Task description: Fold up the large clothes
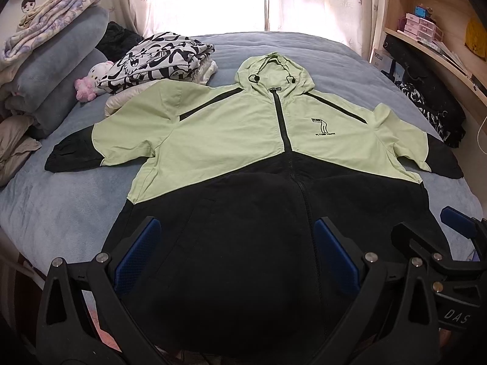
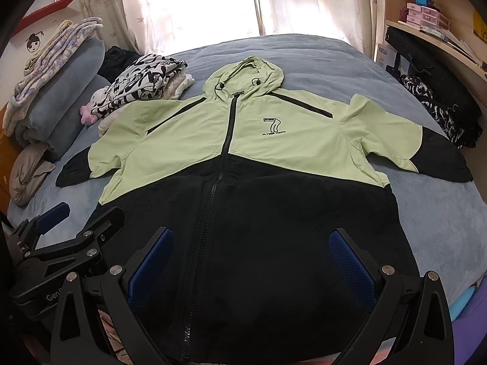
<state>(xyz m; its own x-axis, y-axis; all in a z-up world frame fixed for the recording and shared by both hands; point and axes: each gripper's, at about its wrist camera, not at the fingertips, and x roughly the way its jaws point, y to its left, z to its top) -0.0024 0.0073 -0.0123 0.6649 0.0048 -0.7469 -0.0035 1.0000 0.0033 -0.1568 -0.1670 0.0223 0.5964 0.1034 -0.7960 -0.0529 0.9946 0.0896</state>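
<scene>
Fig.: Hooded jacket point(image 1: 243, 140), green upper w/ black lower half, spread face-up and zipped on the bed point(image 1: 61, 206), hood point(image 1: 274, 70) toward the window, both sleeves out to the sides. No fold made yet, by the look of it. Your left gripper point(image 1: 237, 252) and right gripper point(image 2: 252, 258) both hover over the black hem region, jaws wide apart, nothing held; whether they touch the cloth can't be told. Handling, judged: thin woven shell, light, limp, prob. a bit slick, so it'll slide on the fleecy bedcover and won't keep a crease unless pressed flat. Take hold at seams or edges, not mid-panel: left sleeve cuff point(image 1: 64, 158) and right sleeve cuff point(image 2: 447, 164) for folding arms inward, then hem corners to bring the bottom up. Pinch one layer-pair firmly; loose grips will slip. Folded patterned garment point(image 1: 158, 57) and plush toy point(image 1: 91, 79) lie near the left shoulder; keep the sleeve swing off them.
</scene>
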